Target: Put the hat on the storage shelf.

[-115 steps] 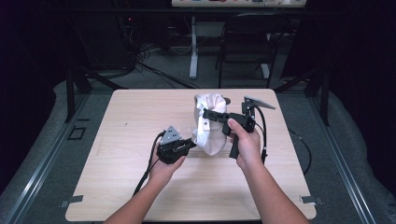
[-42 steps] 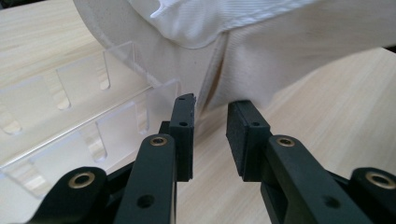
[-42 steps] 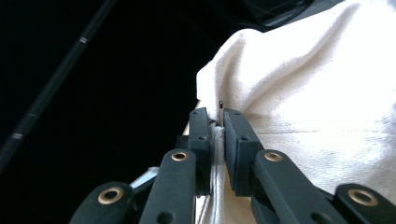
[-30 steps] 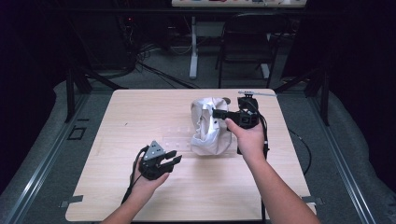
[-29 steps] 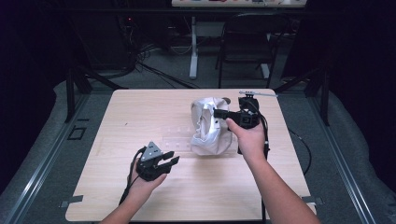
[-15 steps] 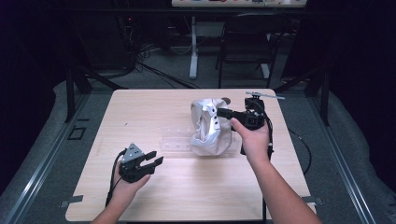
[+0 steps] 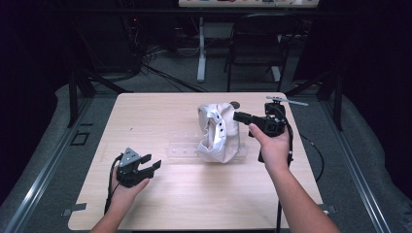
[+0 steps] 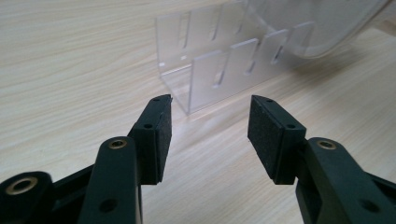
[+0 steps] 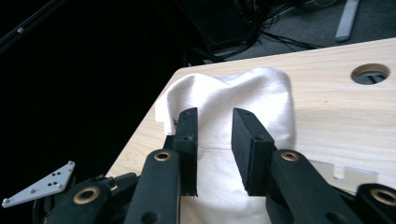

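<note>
A white cloth (image 7: 219,138) lies bunched over something curved and pale at the table's middle, on the right end of a clear slotted rack (image 7: 182,148). My right gripper (image 7: 236,116) points at the cloth's top from the right. In the right gripper view its jaws stand a little apart, with the cloth (image 9: 233,98) just beyond the right gripper (image 9: 215,140). My left gripper (image 7: 148,165) is open near the front left of the table, well away from the rack. In the left gripper view the rack (image 8: 219,70) and a clear curved dish (image 8: 317,23) lie ahead of the left gripper (image 8: 210,126).
The wooden table (image 7: 160,116) has a round hole (image 7: 234,103) behind the cloth, which the right gripper view shows as the hole (image 9: 370,73). A chair (image 7: 257,43) and cables stand on the floor beyond the far edge. Dark floor surrounds the table.
My left gripper has drawn back from the rack, moving left and toward the near edge, still open. The right gripper has stayed at the cloth, shifting slightly right.
</note>
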Motion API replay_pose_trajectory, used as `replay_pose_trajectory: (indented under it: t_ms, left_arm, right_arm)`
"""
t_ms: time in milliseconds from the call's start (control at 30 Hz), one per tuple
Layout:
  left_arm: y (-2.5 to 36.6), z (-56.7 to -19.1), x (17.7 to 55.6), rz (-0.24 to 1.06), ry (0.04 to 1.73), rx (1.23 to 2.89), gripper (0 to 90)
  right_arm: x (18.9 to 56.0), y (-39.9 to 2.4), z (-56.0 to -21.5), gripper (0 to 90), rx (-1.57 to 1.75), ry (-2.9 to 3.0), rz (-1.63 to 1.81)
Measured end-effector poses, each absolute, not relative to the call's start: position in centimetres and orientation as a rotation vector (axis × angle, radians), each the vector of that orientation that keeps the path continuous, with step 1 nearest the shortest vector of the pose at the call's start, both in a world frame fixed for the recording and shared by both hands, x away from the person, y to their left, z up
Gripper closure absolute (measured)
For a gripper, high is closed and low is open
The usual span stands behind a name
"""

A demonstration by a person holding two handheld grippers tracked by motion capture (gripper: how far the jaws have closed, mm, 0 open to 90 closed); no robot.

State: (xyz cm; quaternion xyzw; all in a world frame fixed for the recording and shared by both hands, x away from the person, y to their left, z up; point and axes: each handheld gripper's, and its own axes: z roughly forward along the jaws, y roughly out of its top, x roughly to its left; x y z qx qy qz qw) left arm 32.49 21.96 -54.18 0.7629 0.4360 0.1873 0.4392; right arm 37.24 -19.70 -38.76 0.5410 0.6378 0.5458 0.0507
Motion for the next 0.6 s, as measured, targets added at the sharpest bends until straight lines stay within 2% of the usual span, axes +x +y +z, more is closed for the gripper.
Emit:
replay_pose_trajectory:
  t_ms: [367, 600]
  left_arm:
    - [22.9, -54.2, 32.7, 0.512, 1.127, 1.841, 50.4]
    - [23.1, -54.4, 32.8, 0.523, 1.148, 1.833, 46.0]
  right_arm:
    - [36.6, -21.3, -39.6, 60.4, 1.638, 1.906, 1.649]
    - [35.4, -22.0, -39.8, 54.2, 1.576, 1.882, 1.632]
